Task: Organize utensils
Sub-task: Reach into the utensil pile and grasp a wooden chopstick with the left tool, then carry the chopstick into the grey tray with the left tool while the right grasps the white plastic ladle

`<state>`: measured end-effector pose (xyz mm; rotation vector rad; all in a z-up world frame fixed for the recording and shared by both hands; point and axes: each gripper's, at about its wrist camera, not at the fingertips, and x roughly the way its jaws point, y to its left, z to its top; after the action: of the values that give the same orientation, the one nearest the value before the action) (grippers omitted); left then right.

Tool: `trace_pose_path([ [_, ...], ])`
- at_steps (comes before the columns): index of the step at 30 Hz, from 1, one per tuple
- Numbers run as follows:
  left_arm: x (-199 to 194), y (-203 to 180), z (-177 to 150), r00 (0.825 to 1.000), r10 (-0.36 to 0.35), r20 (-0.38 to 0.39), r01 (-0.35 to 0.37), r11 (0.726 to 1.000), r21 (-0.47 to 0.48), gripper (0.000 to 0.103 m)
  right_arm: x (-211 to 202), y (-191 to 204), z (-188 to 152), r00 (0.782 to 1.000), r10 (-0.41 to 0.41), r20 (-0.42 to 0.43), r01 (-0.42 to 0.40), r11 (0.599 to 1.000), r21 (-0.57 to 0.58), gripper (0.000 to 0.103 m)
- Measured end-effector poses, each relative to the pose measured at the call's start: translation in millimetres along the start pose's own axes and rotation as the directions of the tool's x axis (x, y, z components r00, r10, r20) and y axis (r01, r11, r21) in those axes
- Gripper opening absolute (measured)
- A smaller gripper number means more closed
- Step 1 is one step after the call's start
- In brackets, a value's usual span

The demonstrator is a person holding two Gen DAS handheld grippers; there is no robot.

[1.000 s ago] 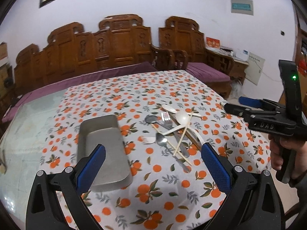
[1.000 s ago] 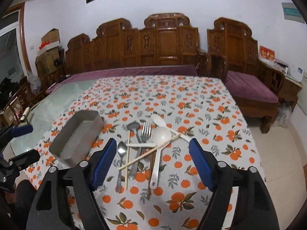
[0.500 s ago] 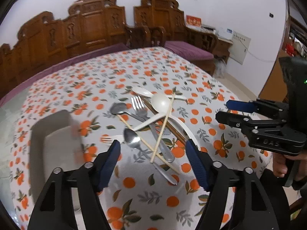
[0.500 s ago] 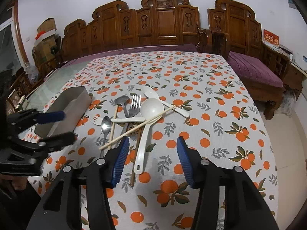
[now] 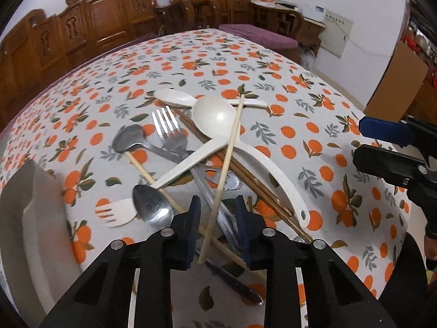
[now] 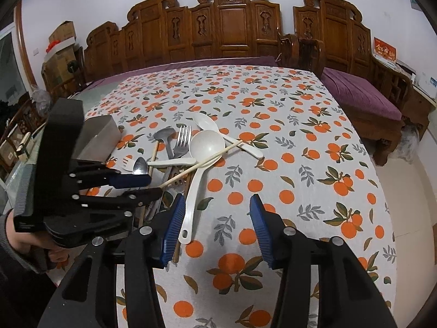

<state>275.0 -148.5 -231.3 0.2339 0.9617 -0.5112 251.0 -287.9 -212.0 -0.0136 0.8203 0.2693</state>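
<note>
A pile of utensils lies on the orange-print tablecloth: a white ladle (image 5: 215,114), a metal fork (image 5: 170,131), metal spoons (image 5: 153,205), a small white fork (image 5: 114,213), brown chopsticks (image 5: 259,188) and a pale chopstick (image 5: 224,169). My left gripper (image 5: 217,216) is low over the pile, its jaws narrowed around the pale chopstick's near end with a gap on both sides. It also shows in the right wrist view (image 6: 136,186). My right gripper (image 6: 215,227) is open above the ladle's handle end (image 6: 188,218), holding nothing.
A metal tray (image 5: 19,218) sits left of the pile; it also shows in the right wrist view (image 6: 95,139). Carved wooden benches (image 6: 232,27) with purple cushions stand behind the table. The table's right edge drops to the floor.
My left gripper has moved down and forward onto the pile and its jaws have narrowed around the pale chopstick. My right gripper has lowered toward the ladle handle.
</note>
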Motion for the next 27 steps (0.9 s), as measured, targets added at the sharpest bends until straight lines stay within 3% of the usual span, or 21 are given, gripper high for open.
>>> trace_pose_path([
  [4, 6.3, 2.0, 2.1, 1.000, 0.001, -0.021, -0.001, 1.000, -0.003, 0.006, 2.3, -0.1, -1.0, 1.000, -0.001, -0.007, 0.001, 1.000, -0.001, 0.051],
  [9, 0.5, 7.2, -0.8, 1.000, -0.016, -0.008, 0.016, 0.999, -0.028, 0.004, 7.7, 3.7, -2.3, 1.000, 0.001, -0.018, -0.001, 1.000, -0.008, 0.051],
  [17, -38.6, 10.5, -11.6, 0.995, -0.053, 0.081, 0.061, 0.994, -0.089, 0.004, 35.5, 15.0, 3.4, 0.999, 0.025, -0.037, -0.026, 0.999, -0.022, 0.047],
  [27, -79.2, 23.6, -22.1, 0.991, -0.022, 0.132, 0.038, 0.992, -0.117, 0.004, 87.7, 27.0, 25.5, 0.995, 0.031, -0.092, -0.034, 0.999, -0.032, 0.041],
])
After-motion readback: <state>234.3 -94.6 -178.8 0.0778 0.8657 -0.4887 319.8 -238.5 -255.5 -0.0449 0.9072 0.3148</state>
